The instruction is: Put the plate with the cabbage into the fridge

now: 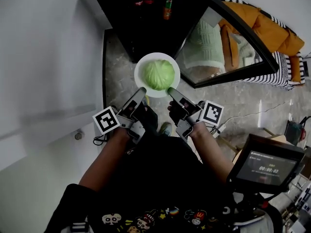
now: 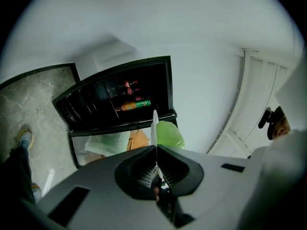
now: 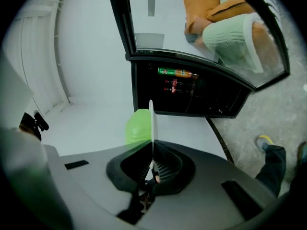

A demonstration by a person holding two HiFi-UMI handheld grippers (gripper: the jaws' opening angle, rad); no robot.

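Together, left claw (image 1: 142, 91) and right claw (image 1: 170, 91) pinch the plate (image 1: 139, 71) — cabbage (image 1: 158, 74) aboard — facing the fridge (image 1: 146, 30).

Monitor (image 1: 266, 168) showing a timer that looks like 00:00:03, coded black-and-white squares on the left marker cube (image 1: 106, 120) and right marker cube (image 1: 212, 112), bottle (image 1: 168, 6) label too small to read

The marbled grey floor (image 1: 114, 81) bears the open black fridge (image 1: 146, 33).
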